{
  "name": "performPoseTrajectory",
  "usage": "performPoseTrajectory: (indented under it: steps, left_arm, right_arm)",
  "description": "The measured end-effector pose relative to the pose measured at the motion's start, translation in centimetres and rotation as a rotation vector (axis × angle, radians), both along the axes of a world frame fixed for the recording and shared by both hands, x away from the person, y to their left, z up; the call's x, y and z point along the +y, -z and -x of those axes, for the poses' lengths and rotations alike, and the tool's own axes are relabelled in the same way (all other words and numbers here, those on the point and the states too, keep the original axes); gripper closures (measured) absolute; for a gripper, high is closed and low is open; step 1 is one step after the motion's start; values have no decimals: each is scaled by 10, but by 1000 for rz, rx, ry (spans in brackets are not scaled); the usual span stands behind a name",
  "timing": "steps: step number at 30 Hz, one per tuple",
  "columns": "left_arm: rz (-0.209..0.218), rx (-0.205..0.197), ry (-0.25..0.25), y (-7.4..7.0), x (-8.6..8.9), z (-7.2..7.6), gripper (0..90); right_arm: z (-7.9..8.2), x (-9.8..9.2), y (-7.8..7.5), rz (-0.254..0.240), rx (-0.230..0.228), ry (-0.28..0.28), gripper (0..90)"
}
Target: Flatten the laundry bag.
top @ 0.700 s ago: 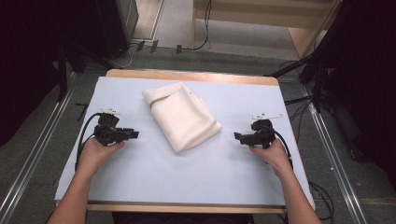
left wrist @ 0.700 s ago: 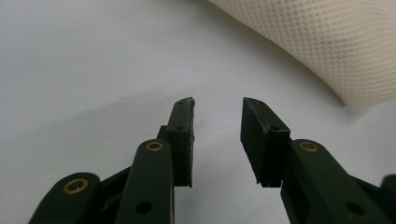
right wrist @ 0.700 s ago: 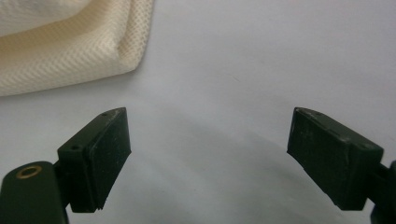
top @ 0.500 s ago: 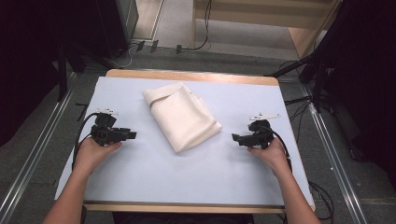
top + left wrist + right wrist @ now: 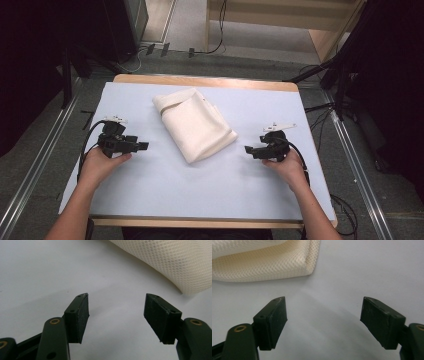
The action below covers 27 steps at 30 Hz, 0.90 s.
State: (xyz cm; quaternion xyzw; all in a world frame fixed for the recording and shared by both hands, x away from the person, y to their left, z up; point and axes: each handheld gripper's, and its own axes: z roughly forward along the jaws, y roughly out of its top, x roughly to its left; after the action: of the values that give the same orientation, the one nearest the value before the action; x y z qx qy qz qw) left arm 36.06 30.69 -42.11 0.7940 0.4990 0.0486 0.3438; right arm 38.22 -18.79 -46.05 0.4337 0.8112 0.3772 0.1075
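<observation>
Cloth (image 5: 194,125) lies folded at centre of the frame, untouched, while I hold left gripper (image 5: 142,146) and right gripper (image 5: 248,149) with jaws apart, empty, so grasping remains.

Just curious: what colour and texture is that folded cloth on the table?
Cream folded cloth, fine honeycomb mesh weave; clearest in the right gripper view.

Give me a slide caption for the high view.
Two open hand-held grippers, left gripper and right gripper, flank a folded cream cloth on a pale table.
</observation>
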Motion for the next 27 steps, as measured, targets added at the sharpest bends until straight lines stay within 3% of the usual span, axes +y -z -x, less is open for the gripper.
performPoseTrajectory:
  steps: [6, 23, 27]
  left_arm:
    - [40, -11, -1, -3, 1, 0, 343]
    - [-6, -31, 21, -5, -2, 3, 336]
    - [-6, -41, 13, -8, -2, 5, 331]
  right_arm:
    - [1, 2, -3, 0, -14, 0, 270]
    - [2, 4, -12, -27, -39, 14, 454]
    - [-2, 8, -16, -38, -18, 13, 523]
